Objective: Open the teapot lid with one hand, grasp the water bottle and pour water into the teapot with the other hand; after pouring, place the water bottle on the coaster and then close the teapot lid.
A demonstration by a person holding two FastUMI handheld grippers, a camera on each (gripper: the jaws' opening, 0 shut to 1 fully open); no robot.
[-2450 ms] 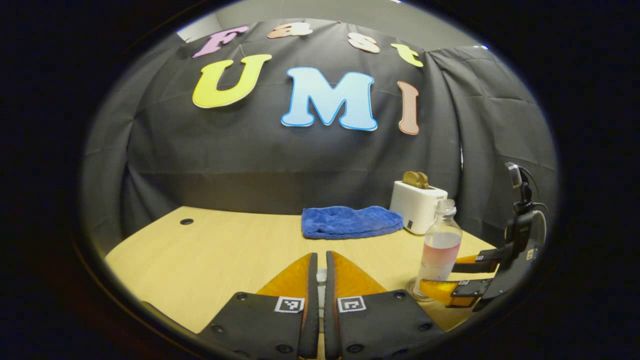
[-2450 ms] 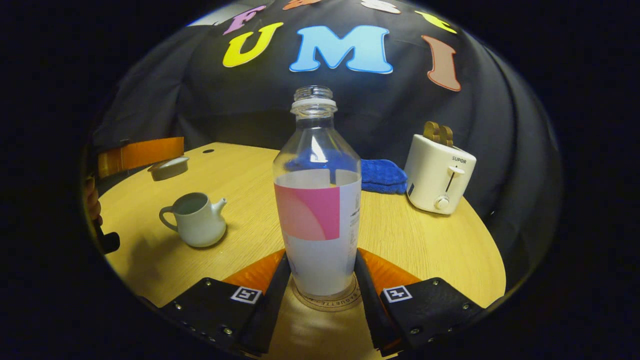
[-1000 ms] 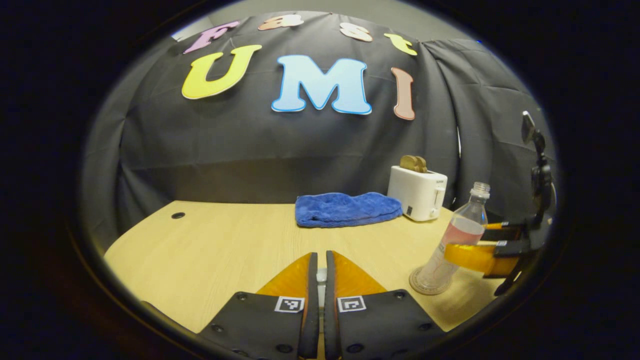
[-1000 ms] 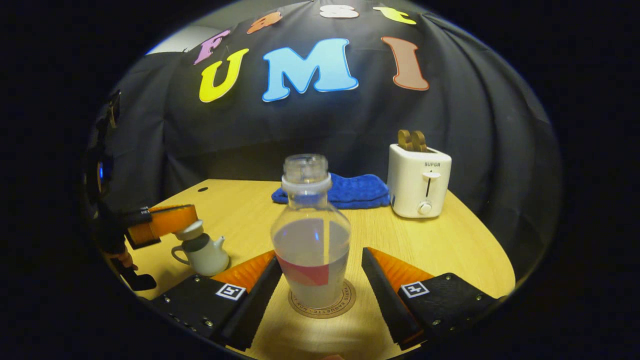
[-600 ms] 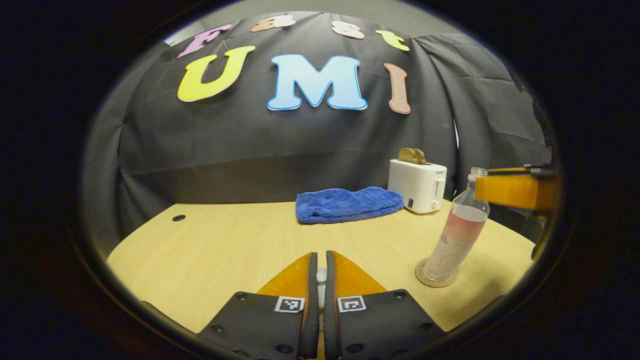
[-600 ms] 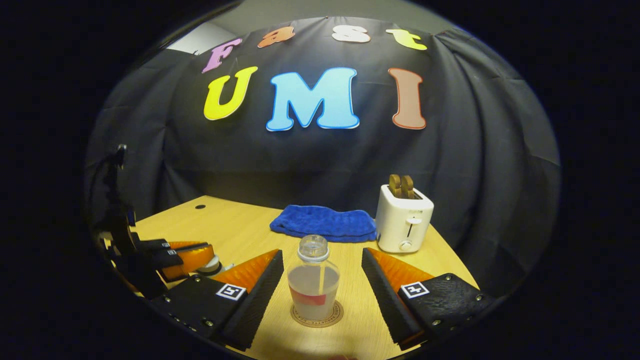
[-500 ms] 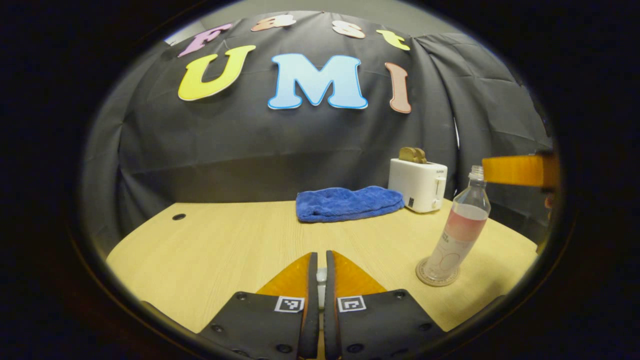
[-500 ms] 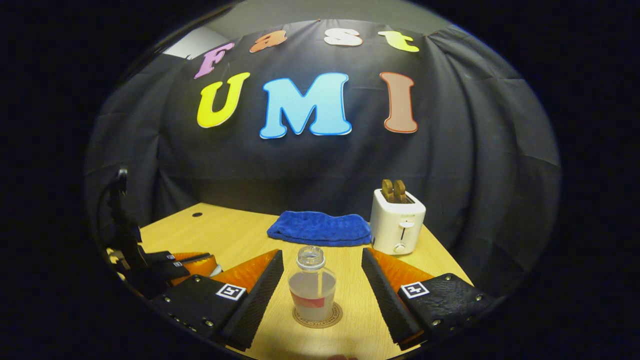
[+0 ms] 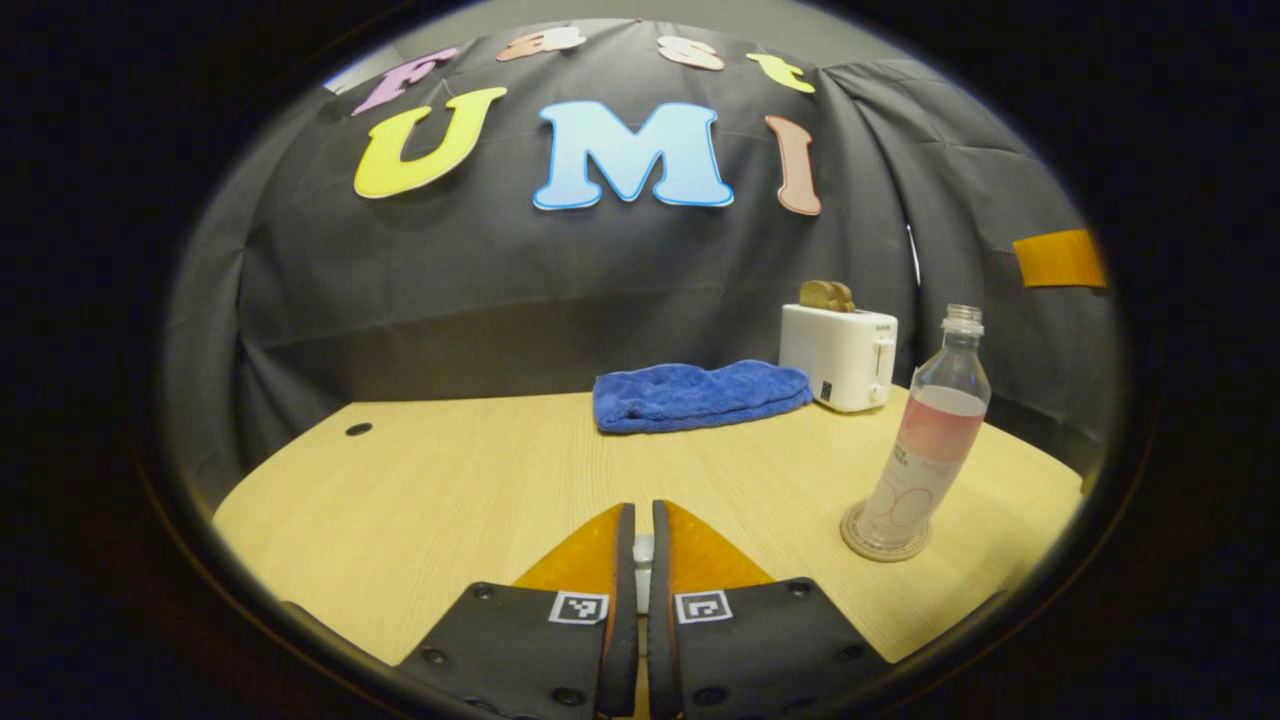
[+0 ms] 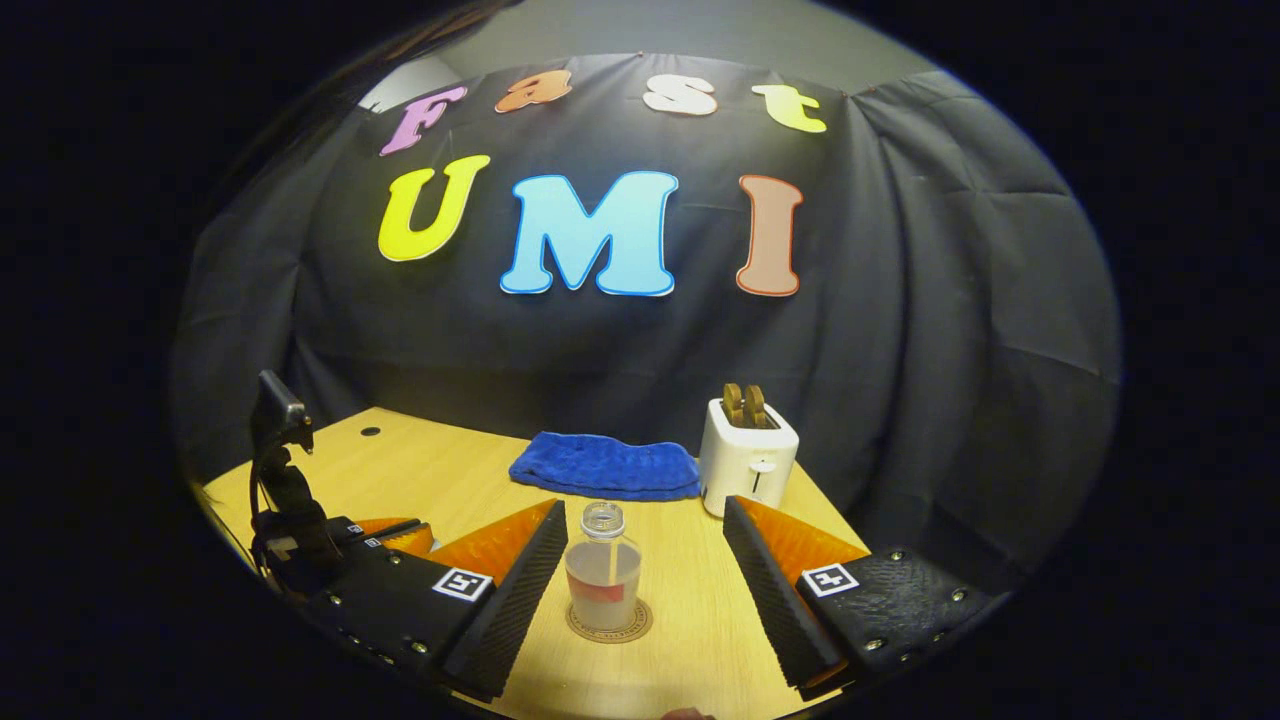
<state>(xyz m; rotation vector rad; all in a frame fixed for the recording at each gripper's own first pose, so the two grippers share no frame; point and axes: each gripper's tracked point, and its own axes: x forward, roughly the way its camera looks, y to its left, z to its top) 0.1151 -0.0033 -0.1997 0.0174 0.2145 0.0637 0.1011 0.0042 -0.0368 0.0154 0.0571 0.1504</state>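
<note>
bottle (image 10: 603,572): uncapped, part full, upright on coaster (image 10: 608,621) on bench (image 9: 450,480), near toaster (image 9: 838,343) and towel (image 9: 700,395). light, thin-walled, likely slippery; best held at the waist. right gripper (image 10: 640,570): wide, raised above it, apart. left gripper (image 9: 636,560): closed narrow on a small pale thing, probably the lid knob; cannot tell. lid likely fragile; lower gently.
</note>
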